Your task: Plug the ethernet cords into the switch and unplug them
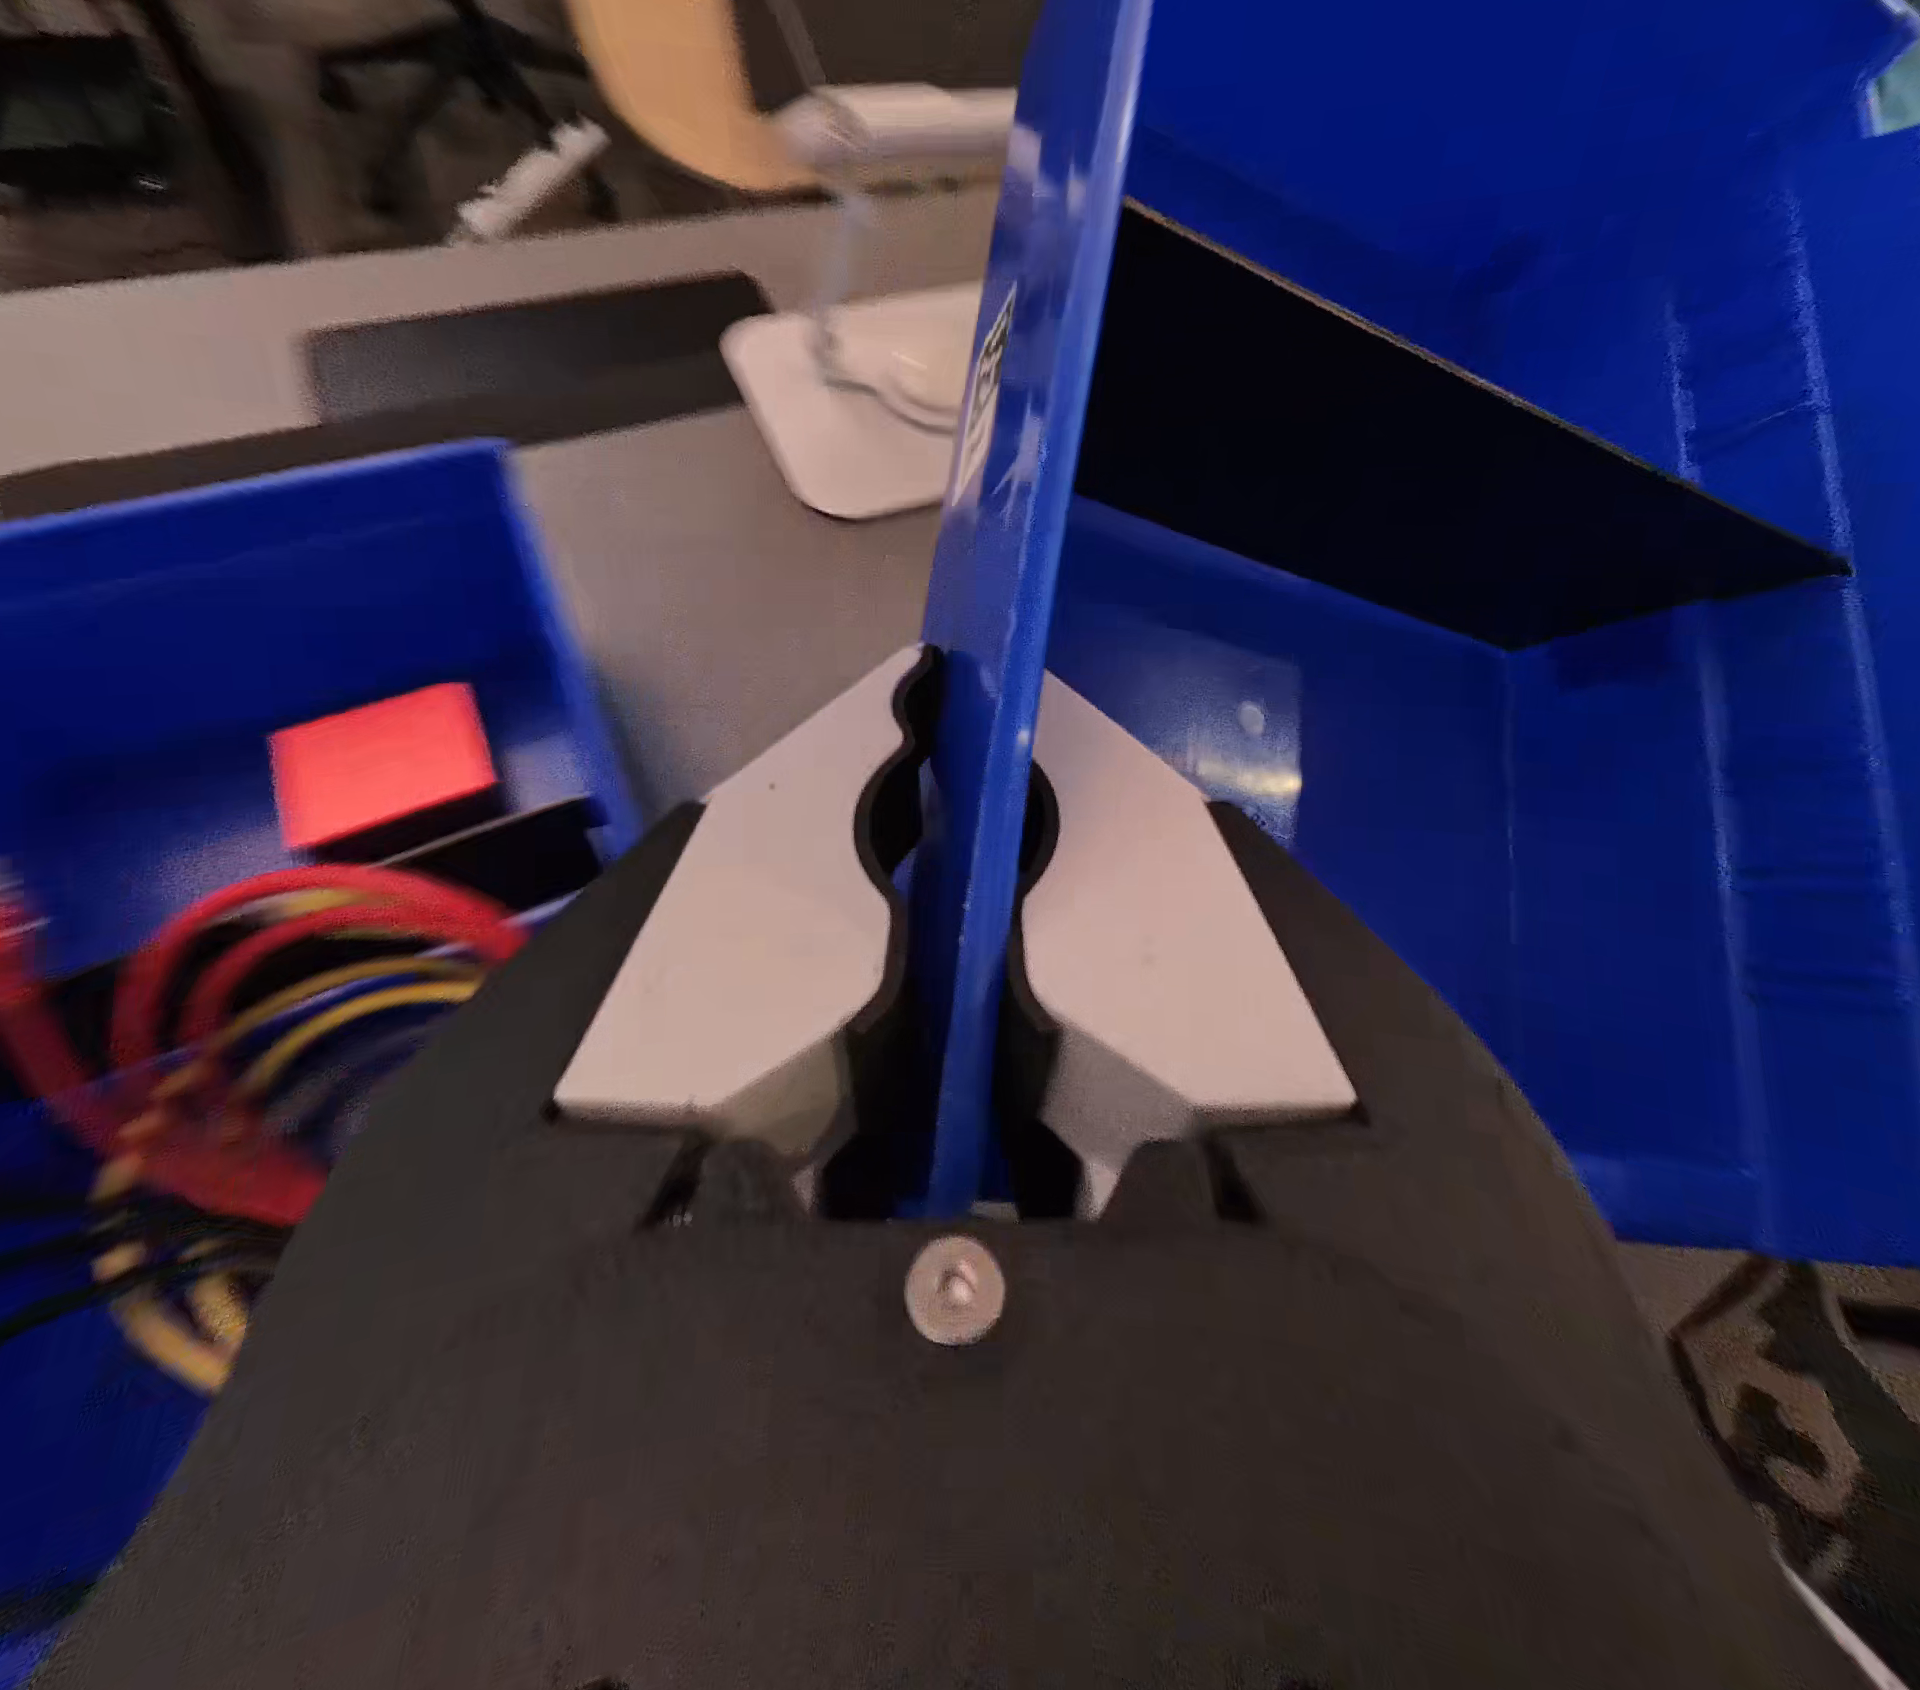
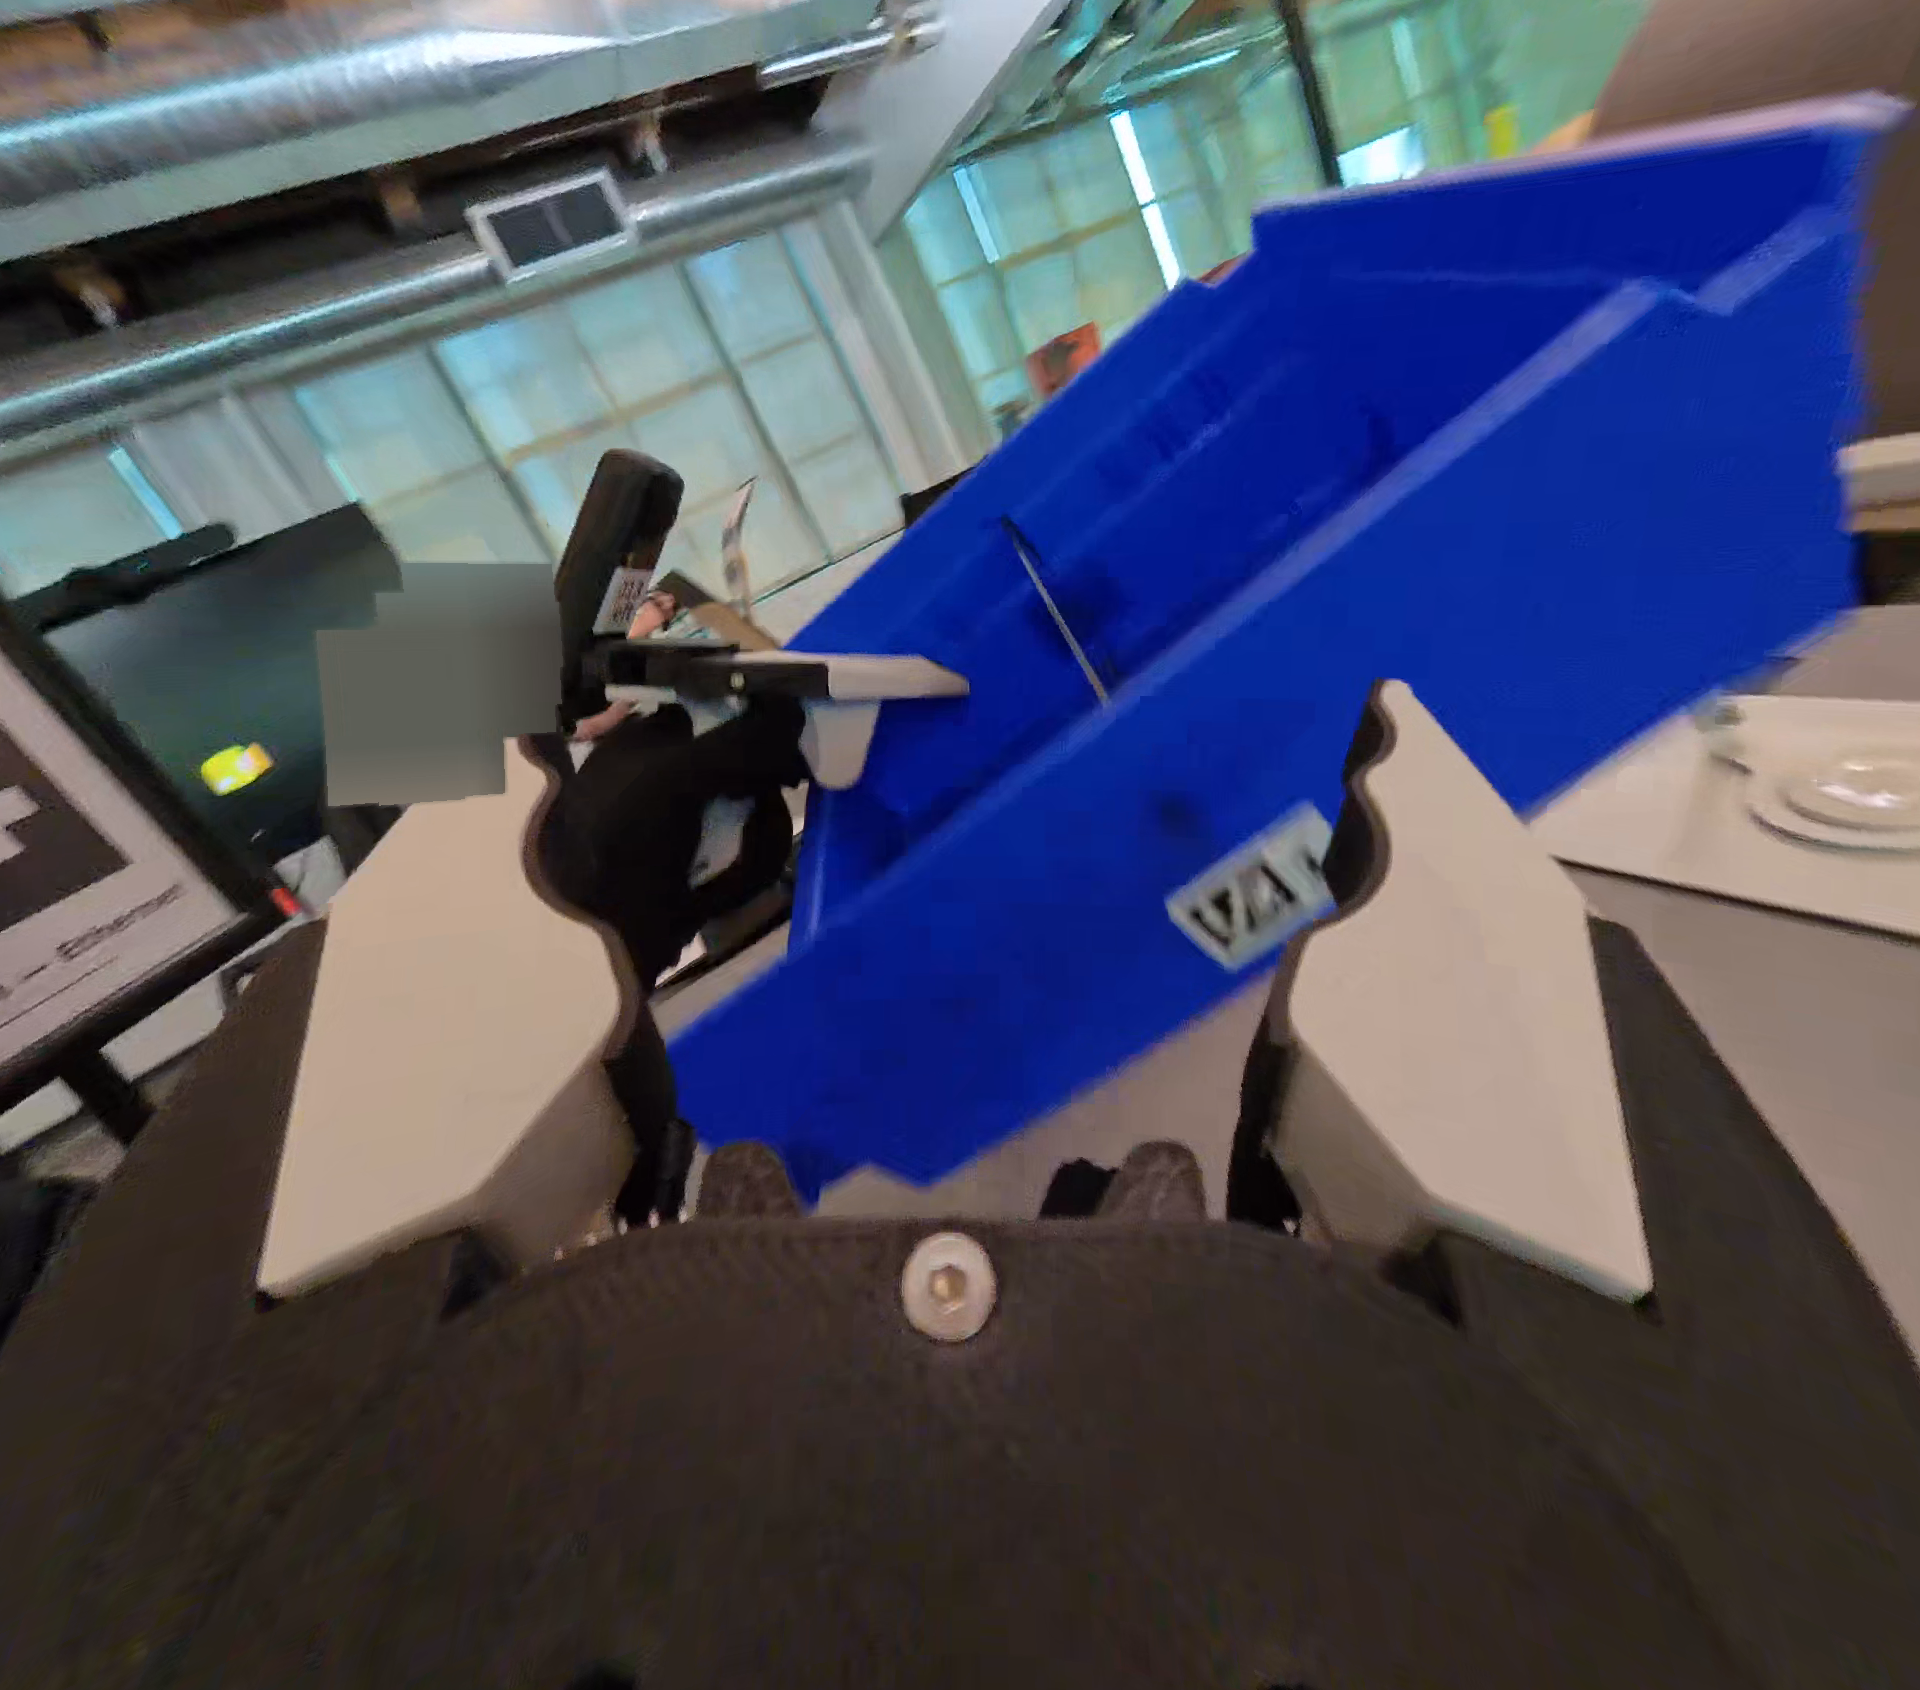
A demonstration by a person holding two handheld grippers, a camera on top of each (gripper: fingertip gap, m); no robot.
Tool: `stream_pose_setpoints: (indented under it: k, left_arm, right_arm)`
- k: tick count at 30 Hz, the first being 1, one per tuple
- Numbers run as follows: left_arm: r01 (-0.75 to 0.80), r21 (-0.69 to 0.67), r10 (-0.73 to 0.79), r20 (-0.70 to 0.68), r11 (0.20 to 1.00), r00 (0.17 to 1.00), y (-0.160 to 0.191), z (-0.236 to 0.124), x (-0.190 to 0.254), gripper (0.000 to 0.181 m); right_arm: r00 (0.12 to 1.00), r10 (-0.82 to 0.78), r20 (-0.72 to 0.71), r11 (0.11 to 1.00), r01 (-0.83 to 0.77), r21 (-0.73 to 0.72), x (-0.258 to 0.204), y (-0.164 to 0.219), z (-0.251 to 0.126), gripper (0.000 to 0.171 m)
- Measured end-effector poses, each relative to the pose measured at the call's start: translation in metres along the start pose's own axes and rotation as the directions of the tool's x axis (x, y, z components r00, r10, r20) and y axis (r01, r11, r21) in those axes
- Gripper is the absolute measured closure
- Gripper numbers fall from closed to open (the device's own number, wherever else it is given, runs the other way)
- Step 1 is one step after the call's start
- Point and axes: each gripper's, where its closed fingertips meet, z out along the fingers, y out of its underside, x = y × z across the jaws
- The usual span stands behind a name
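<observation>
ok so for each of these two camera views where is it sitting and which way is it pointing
Left wrist view: on the left gripper, facing forward and down over a grey table; jaws clamp the wall of a tilted blue plastic bin.
Right wrist view: on the right gripper, tilted up toward windows; jaws open.
Shared: the same bin; the left gripper also shows in the right wrist view.

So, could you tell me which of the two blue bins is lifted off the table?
The empty blue bin with the black divider, clamped by the left gripper; the other bin holds cables.
</observation>
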Motion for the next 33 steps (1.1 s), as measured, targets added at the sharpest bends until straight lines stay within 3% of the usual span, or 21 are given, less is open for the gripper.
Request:
stream_pose_setpoints:
  k: [2,14,18,24,33]
  left_arm:
    - [-0.006,-0.055,0.004,-0.02,0.998,1.0,0.016,0.03,0.033,0.178]
    - [-0.043,-0.242,-0.027,-0.277,0.969,0.961,0.083,0.153,0.184,0.17]
    - [-0.046,-0.282,-0.05,-0.324,0.958,0.945,0.098,0.182,0.215,0.163]
    - [-0.093,-0.318,-0.047,-0.405,0.944,0.913,0.113,0.214,0.27,0.136]
    - [-0.095,-0.33,-0.093,-0.51,0.939,0.855,0.109,0.244,0.347,0.106]
  right_arm:
    - [0.993,-0.015,-0.115,0.998,0.022,0.064,0.018,-0.003,-0.023,0.016]
    - [0.851,-0.04,-0.524,0.992,0.096,0.08,0.133,-0.013,-0.153,0.016]
    - [0.809,-0.04,-0.586,0.997,0.067,0.024,0.173,-0.01,-0.181,0.017]
    - [0.757,-0.111,-0.644,0.994,0.087,-0.069,0.227,-0.023,-0.21,0.025]
    - [0.764,-0.122,-0.633,0.987,0.029,-0.155,0.314,-0.06,-0.258,0.064]
